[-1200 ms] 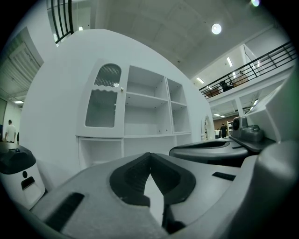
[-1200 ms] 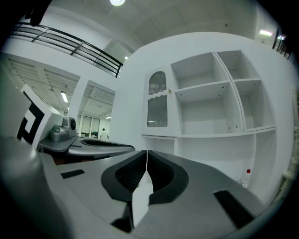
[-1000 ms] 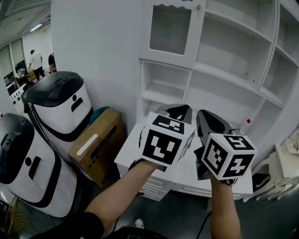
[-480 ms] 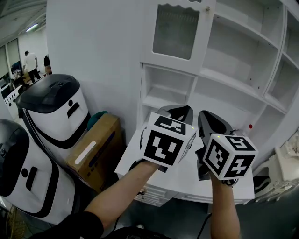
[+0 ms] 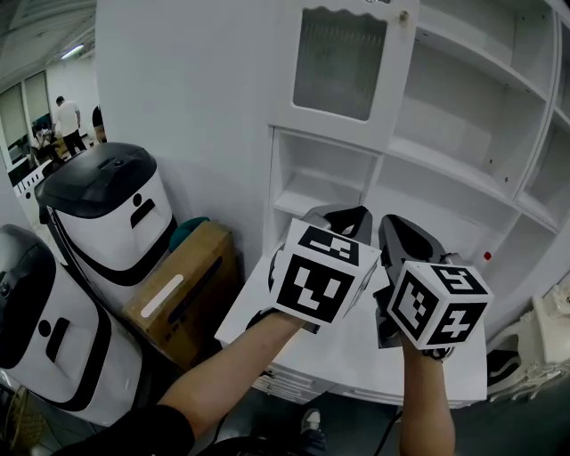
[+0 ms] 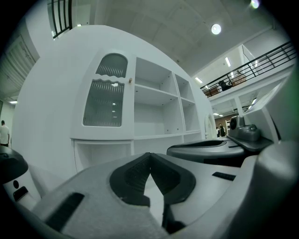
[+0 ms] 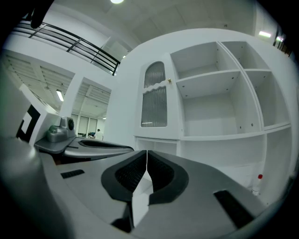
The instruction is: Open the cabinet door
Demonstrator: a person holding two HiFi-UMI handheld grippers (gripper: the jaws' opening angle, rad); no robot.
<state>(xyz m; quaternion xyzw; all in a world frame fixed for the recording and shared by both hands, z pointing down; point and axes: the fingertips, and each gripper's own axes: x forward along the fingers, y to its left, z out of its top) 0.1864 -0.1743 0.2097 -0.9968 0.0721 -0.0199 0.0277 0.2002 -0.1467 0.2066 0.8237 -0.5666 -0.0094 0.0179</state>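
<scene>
The white cabinet has a ribbed glass door (image 5: 343,62) at its upper left, closed, with a small knob (image 5: 403,16) at its top right corner. The door (image 6: 105,100) and knob (image 6: 130,80) also show in the left gripper view, and the door (image 7: 155,100) and knob (image 7: 169,81) in the right gripper view. My left gripper (image 5: 338,214) and right gripper (image 5: 398,227) are held side by side, level, below the door and well short of it. The left gripper (image 6: 150,156) and the right gripper (image 7: 146,154) are both shut with nothing between the pads.
Open white shelves (image 5: 463,116) fill the cabinet right of the door, above a white counter ledge (image 5: 356,347). A small red-capped bottle (image 5: 485,258) stands on it. Two white-and-black machines (image 5: 111,209) and a cardboard box (image 5: 183,285) stand left. People (image 5: 67,116) are far off.
Both grippers have moved together toward the cabinet, which now looks slightly nearer and lower in the head view. Both stayed shut.
</scene>
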